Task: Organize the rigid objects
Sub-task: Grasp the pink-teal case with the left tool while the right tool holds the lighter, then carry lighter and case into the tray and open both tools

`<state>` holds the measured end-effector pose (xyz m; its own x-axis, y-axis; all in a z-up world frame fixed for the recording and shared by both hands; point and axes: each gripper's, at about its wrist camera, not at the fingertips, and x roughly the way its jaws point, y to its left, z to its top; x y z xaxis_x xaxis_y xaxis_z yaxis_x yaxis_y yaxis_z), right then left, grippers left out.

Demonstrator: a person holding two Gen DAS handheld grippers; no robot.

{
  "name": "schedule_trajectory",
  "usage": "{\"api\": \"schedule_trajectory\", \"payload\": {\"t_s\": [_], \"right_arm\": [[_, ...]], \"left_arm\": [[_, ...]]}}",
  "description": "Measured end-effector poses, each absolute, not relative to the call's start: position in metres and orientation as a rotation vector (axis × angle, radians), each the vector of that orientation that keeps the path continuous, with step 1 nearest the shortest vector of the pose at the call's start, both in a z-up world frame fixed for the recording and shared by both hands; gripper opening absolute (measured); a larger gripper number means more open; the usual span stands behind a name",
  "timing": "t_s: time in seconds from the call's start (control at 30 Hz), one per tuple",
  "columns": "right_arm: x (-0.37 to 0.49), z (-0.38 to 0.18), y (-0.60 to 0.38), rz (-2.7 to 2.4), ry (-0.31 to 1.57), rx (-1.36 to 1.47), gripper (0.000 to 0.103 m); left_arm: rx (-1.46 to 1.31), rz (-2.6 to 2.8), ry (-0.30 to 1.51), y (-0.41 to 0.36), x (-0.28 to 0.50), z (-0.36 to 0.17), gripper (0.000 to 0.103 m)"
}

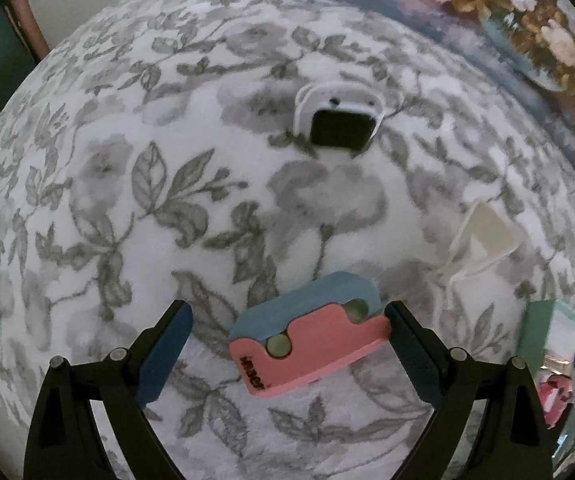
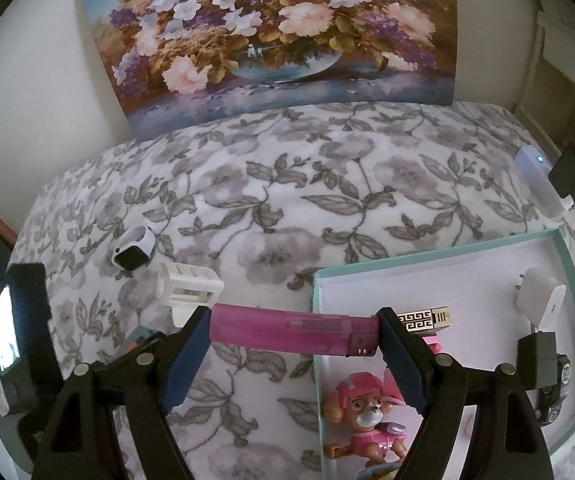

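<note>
While right fingers (image 2: 293, 334) clamp lighter (image 2: 293, 334) endwise near box (image 2: 567, 248), left fingers (image 1: 287, 344) wide, straddling eraser (image 1: 307, 340).

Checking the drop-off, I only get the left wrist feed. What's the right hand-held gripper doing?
Observer: The right hand-held gripper is shut on a pink lighter, pinched end to end.
Operator: Where is that relative to the box?
Observer: In the right wrist view the lighter's metal end crosses the left rim of the teal box; the rest of it is over the bedspread.
Operator: Anything in the box yet?
Observer: Yes, it already holds a pink pup figure and a white charger, among other items.
</note>
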<state>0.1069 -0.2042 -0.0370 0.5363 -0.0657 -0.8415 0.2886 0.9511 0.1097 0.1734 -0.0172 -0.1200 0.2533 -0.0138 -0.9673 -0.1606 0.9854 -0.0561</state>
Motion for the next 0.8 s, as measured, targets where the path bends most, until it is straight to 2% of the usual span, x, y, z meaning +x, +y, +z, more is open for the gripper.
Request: {"api": "schedule_trajectory", "payload": {"t_s": [0.43, 0.53, 0.6, 0.8], "right_arm": [[0.107, -0.039, -0.207, -0.209, 0.996, 0.268, 0.084], [0.107, -0.04, -0.208, -0.21, 1.0, 0.27, 0.084], [0.107, -0.041, -0.208, -0.21, 1.004, 0.272, 0.084], [0.107, -0.042, -0.209, -0.209, 1.007, 0.282, 0.084]], "left_arm": [[-0.161, 0.099, 1.322, -0.017, 0.176, -0.123, 0.096], [-0.162, 0.093, 1.32, -0.014, 0.174, -0.118, 0.089], [-0.153, 0.095, 1.312, -0.013, 0.171, -0.113, 0.075], [-0.16, 0.073, 1.309, -0.012, 0.168, -0.107, 0.075]]}}
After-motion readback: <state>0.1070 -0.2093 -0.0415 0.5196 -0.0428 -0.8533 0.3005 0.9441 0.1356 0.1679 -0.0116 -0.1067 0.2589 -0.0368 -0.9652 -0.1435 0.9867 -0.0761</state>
